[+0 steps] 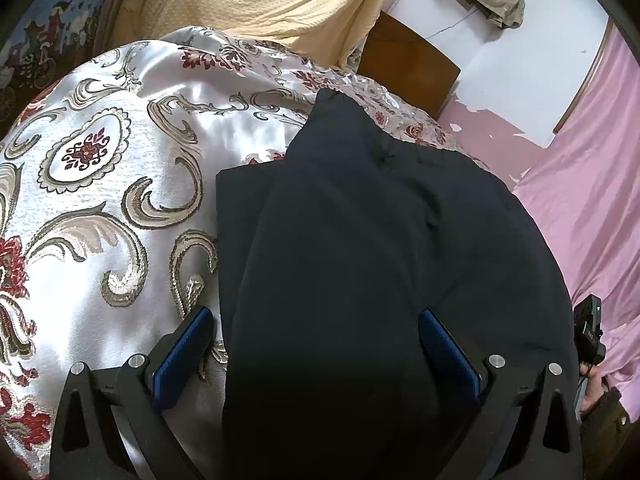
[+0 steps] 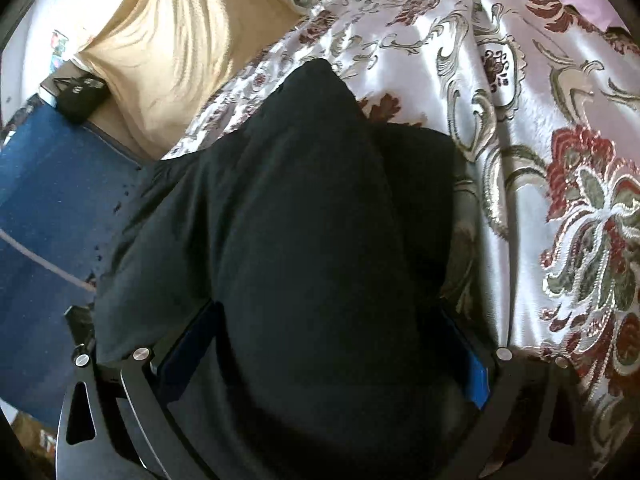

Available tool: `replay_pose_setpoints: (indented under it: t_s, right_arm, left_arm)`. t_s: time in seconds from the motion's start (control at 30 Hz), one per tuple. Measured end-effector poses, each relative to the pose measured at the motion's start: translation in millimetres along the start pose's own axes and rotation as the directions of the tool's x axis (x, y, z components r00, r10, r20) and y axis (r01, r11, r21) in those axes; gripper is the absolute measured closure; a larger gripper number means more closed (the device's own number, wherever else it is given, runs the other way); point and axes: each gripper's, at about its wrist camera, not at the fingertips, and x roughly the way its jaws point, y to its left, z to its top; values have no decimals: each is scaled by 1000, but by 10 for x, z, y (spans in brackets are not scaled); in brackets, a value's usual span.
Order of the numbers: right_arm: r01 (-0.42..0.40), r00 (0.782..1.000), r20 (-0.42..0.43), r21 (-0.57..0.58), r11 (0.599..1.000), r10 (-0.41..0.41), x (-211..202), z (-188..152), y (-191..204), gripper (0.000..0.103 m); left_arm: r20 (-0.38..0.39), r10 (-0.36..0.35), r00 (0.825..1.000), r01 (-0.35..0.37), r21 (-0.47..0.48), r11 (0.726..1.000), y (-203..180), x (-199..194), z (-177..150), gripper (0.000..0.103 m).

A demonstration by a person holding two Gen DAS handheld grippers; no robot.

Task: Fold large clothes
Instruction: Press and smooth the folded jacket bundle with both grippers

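Note:
A large black garment lies in folded layers on a white satin bedspread with red and gold flowers. My left gripper stands wide open over the garment's near end; the cloth runs between its blue pads, which do not pinch it. In the right wrist view the same garment bulges up between the fingers of my right gripper, also wide open; its pads are partly hidden by cloth. The right gripper shows at the far right edge of the left wrist view.
A cream blanket is heaped at the head of the bed. A brown wooden board and a pink sheet are at the right. A blue patterned carpet and a black pouch lie beside the bed.

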Motion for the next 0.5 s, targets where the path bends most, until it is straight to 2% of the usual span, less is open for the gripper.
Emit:
replay_pose_setpoints:
  t_s: [0.17,0.27,0.5]
  right_arm:
    - [-58,998,-12,-79,995,57,57,-115,132,1]
    - [-78,997,-11,-72,994,78,51,-103,116,1]
    - [-68,997,15,-64,996,69,37,-124,66,1]
  left_arm:
    - [-18,-37,999,37,6,999,-1,44,19,0]
    - [-47,-80,996,81,20,997,-18,84,34,0]
    - [-91,-111,990,114,37,993,-56,141,44,0]
